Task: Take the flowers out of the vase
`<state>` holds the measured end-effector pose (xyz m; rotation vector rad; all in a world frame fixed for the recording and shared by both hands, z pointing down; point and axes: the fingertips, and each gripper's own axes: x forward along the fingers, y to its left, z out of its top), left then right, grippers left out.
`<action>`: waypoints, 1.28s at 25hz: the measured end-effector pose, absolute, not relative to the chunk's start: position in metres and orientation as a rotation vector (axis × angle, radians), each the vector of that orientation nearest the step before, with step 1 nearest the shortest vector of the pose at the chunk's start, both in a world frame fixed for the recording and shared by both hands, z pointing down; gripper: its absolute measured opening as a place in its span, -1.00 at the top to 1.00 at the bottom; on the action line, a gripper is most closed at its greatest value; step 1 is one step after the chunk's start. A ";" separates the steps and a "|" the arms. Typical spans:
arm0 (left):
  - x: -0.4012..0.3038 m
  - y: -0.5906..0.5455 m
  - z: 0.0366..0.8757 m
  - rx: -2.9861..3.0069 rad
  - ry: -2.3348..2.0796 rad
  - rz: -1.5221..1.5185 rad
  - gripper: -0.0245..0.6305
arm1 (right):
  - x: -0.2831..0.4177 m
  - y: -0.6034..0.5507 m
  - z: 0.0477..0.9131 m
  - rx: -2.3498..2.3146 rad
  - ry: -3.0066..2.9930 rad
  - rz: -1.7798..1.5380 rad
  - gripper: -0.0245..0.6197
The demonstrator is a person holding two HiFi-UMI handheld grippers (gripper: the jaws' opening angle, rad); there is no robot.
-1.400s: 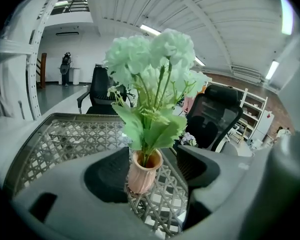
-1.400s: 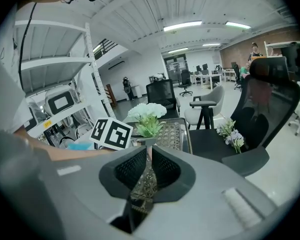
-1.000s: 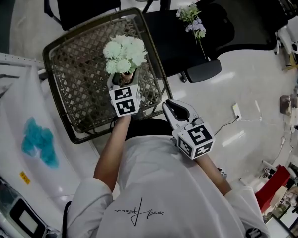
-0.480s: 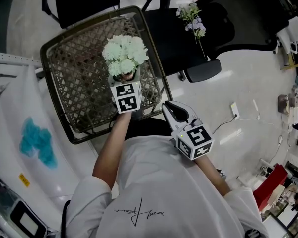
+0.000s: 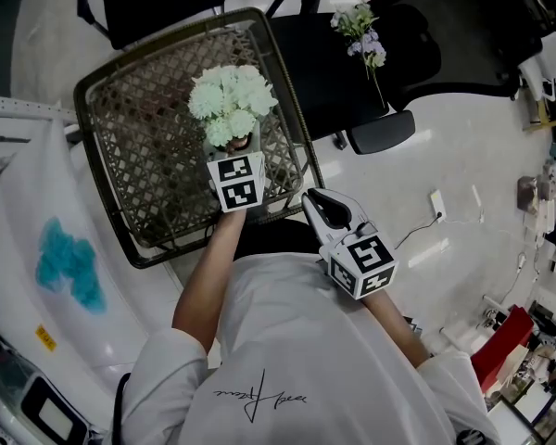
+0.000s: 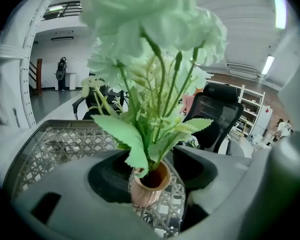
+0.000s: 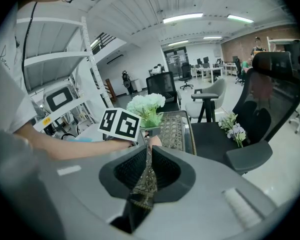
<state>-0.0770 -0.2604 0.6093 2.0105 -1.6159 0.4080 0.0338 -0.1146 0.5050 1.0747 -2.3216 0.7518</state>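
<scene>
Left tongs [image 5: 232, 146]: closed about the vase [image 6: 148, 188]. The left gripper view has the small copper-coloured pot filling the gap, pads against its walls or all but. The vase stands on the woven counter [image 5: 139, 137], towards its near right part.

Flowers [image 5: 230, 102]: pale green-white bunch, stems and leaves down in the vase mouth. None lifted out.

Right tongs [image 5: 313, 200]: jaws drawn together, only a thin slit between them, nothing held. They hang off the counter's near right corner, apart from the vase and pointing roughly towards it.

Change over the last second:
- The left marker cube has crept a little farther in towards the pot.
- The bunch has shifted slightly in the head view, and the head camera has drifted a little too.
- The right tongs have hardly moved.

Reading: the left side has settled its hold to steady the vase. The pull on the stems has not begun.

Also noted: a separate sprig [image 5: 361, 35] with pale and purplish blooms lies on the black chair [image 5: 324, 72] at far right, beyond the counter.

Next, by judgement: the right tongs must open, reach in under the blooms and close on the stems just above the rim. Risk is crushing leaves or tipping the pot if the left hold is loose.
</scene>
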 end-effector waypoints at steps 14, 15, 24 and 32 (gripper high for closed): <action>-0.087 -0.259 0.608 2.000 -1.643 0.425 0.53 | 0.029 -0.115 0.508 1.056 -2.317 0.755 0.80; -0.088 -0.258 0.608 2.000 -1.644 0.426 0.54 | 0.029 -0.115 0.508 1.054 -2.317 0.754 0.80; -0.091 -0.257 0.605 2.002 -1.652 0.423 0.62 | 0.029 -0.113 0.509 1.058 -2.316 0.755 0.80; -0.093 -0.257 0.600 2.008 -1.649 0.394 0.63 | 0.029 -0.112 0.508 1.055 -2.321 0.754 0.80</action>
